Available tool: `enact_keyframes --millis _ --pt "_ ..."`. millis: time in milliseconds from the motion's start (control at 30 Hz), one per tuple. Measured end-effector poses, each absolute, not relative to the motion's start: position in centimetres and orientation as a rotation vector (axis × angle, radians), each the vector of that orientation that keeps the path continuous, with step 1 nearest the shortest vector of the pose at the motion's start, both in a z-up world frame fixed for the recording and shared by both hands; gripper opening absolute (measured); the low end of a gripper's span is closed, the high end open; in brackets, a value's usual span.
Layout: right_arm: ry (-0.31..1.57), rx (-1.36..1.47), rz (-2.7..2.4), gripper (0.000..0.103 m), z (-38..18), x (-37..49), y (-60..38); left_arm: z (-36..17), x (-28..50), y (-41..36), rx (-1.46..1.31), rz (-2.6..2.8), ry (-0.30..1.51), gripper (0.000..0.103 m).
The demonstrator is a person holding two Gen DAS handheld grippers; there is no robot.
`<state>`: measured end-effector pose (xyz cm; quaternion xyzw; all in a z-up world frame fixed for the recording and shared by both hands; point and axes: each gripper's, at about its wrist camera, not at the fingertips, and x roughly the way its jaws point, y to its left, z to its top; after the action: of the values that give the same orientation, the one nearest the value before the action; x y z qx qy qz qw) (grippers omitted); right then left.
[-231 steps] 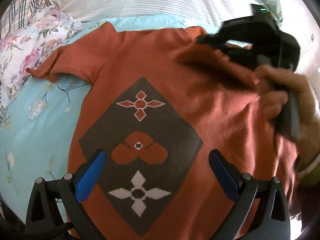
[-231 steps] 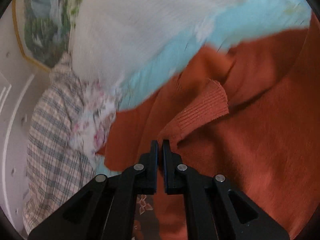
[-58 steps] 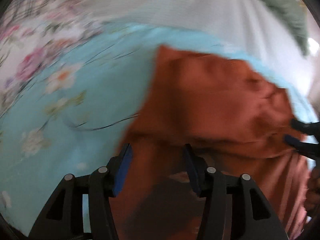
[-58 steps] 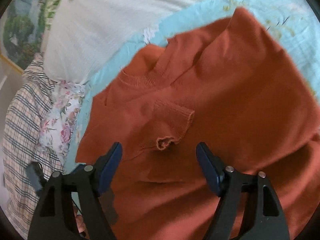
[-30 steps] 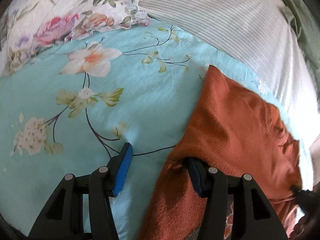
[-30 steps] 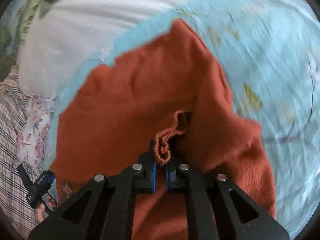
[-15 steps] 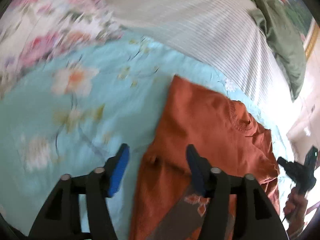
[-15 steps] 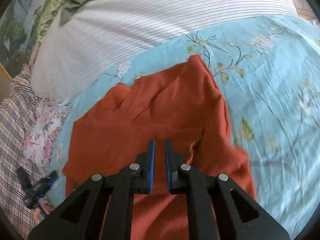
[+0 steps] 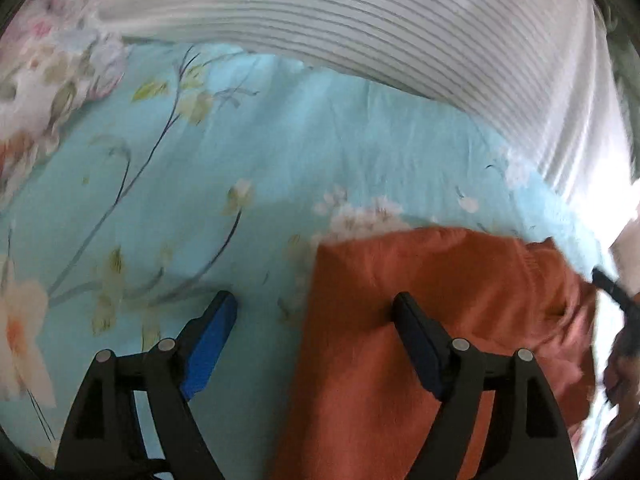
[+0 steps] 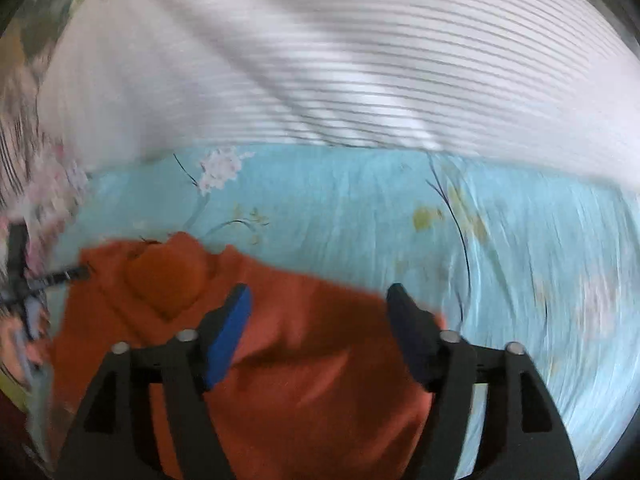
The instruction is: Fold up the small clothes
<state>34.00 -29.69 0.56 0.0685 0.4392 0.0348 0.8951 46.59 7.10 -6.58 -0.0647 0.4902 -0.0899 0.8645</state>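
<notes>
The rust-orange knitted sweater (image 9: 432, 320) lies flat on the light blue flowered bedsheet (image 9: 280, 152), folded in on itself so that only plain orange knit faces up. In the left wrist view its near-straight left edge runs up to a squared top corner, and the top edge slopes off to the right. In the right wrist view the sweater (image 10: 304, 392) shows a rounded folded lump near its top left and soft creases across the body. Both views are blurred.

orange sweater (image 9: 400, 360) lower half off-frame; blurred hand (image 9: 624, 360) at right edge
</notes>
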Motion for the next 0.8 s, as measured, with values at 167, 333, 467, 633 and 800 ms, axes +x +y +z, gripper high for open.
enact_keyframes --millis 167,333,467,633,800 --pt "1.053 -0.026 0.133 0.040 -3.8 36.6 -27.5 -6.1 45.3 3.5 0.074 -0.213 0.936 0.010" --pt "0.881 0.040 0.025 0.006 -0.3 34.5 -28.3 -4.2 43.3 2.4 0.121 -0.062 0.760 0.010" --pt "0.916 0.005 -0.062 0.006 -1.9 35.7 -27.7 -6.9 45.1 1.8 0.168 0.051 0.825 0.010" --pt "0.966 0.080 -0.076 0.017 -3.1 36.4 -27.7 -4.8 44.4 3.6 0.090 0.014 0.848 0.024" --pt "0.888 0.250 -0.004 0.057 1.2 31.7 -29.0 -1.9 39.8 7.4 -0.032 0.002 0.845 0.055"
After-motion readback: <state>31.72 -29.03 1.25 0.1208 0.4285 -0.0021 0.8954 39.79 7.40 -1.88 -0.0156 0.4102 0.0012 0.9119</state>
